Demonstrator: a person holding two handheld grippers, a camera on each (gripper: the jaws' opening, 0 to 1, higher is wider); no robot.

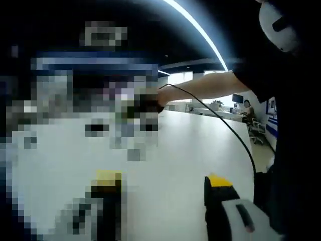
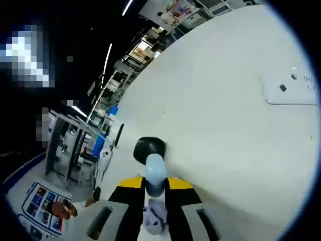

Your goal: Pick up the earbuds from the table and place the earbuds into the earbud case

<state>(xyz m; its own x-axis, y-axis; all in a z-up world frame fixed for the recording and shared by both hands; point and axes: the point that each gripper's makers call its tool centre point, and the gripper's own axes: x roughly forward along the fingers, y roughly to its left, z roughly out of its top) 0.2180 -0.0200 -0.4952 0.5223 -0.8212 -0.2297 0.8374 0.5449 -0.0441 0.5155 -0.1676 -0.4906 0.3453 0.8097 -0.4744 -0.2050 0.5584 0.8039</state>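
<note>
White desk surface is spread across the right gripper view, under an office ceiling crossed by strip lights, with shelving seen beyond the desk's far edge. A flat white plate with small dark holes is set flush in the desk toward one side edge. In the left gripper view the same white desk is seen, with a person's arm reaching over it and a dark cable trailing from the hand.

The left gripper is held with its yellow-tipped jaws apart, nothing between them.

The right gripper is closed on an earbud, pinched between the yellow-tipped jaws above the desk. What is gripped appears to be the pale stem; the dark rounded head projects forward past the jaw tips. Its long axis is therefore judged to run along the jaws, head outward.

The earbud is judged to be light, rigid and smooth, so slipping or twisting in the grip is likely; a hold across the stem is judged best, leaving the head free for seating. The case cannot be made out.
</note>
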